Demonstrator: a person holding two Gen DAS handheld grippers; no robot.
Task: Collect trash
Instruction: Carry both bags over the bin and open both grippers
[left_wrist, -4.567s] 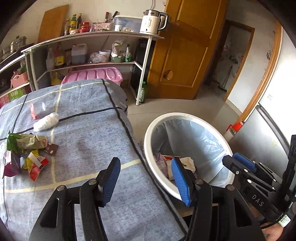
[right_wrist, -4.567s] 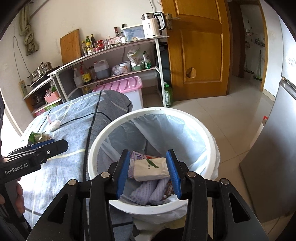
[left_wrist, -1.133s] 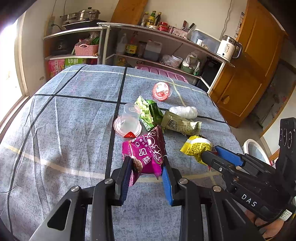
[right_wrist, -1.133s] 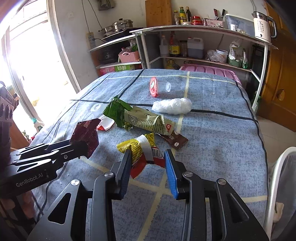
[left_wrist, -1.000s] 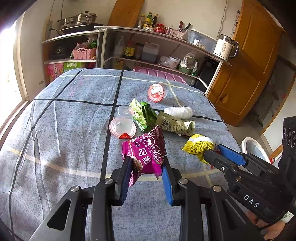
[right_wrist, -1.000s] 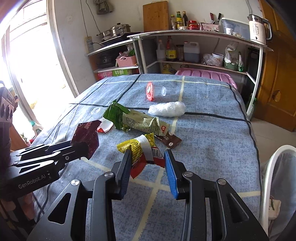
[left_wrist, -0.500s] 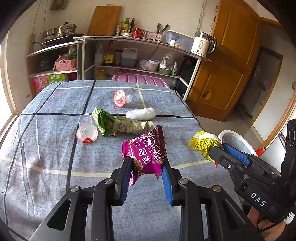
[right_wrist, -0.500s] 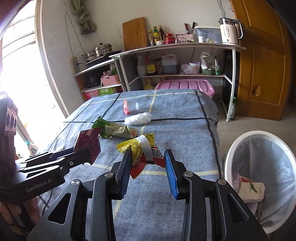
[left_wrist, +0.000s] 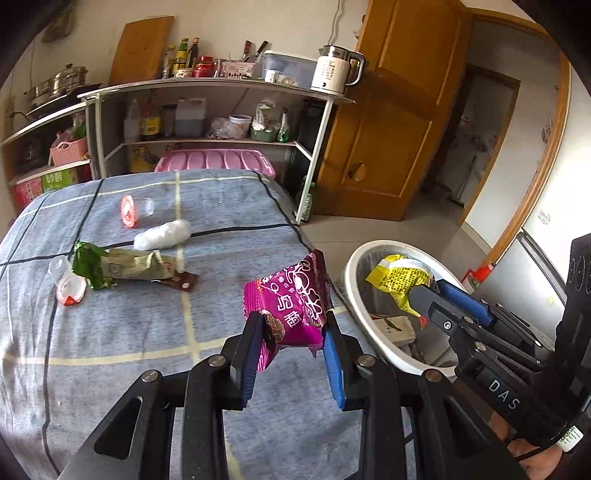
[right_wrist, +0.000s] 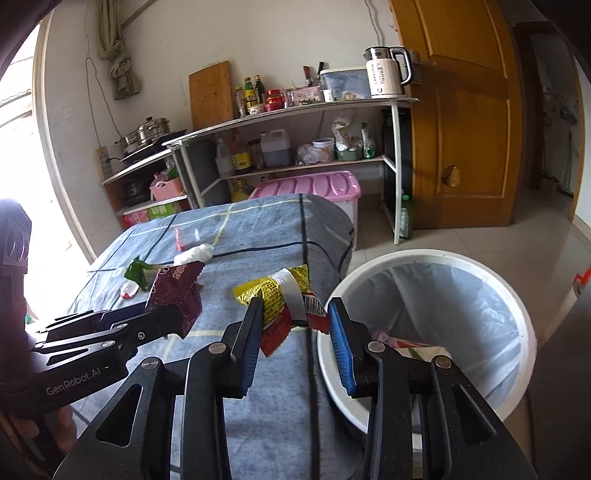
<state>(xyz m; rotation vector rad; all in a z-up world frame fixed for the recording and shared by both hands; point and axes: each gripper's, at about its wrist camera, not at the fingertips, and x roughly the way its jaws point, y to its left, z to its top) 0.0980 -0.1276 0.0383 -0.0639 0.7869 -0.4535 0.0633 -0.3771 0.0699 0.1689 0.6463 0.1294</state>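
The purple snack packet (left_wrist: 291, 295) is clamped between the blue pads of the left gripper (left_wrist: 291, 332), held up off the blue-grey cloth of the table (left_wrist: 110, 332) near its right edge. It bears white Chinese characters that are too warped to read. The left gripper tilts downward over the table; from the right wrist view its black side reads "GenRobot.AI", with a hand (right_wrist: 22, 424) partly visible beneath it at the left edge.

The yellow and red wrapper (right_wrist: 284, 295) is pinched in the right gripper (right_wrist: 295, 328), its crumpled top sticking up above the pads and a barcode showing on its red part. This gripper also points down and forward, at the table's edge just beside the white bin (right_wrist: 480, 266), which is lined with a clear bag and already holds some packets. From the left wrist view the right gripper's body reads "DAS".

Left on the table are a green packet (left_wrist: 122, 266), a white wad (left_wrist: 162, 234), a small brown wrapper (left_wrist: 181, 282) and two clear plastic cups (left_wrist: 135, 210), one with a red lid. On the shelf (left_wrist: 221, 85) behind stands a white kettle (left_wrist: 334, 72).
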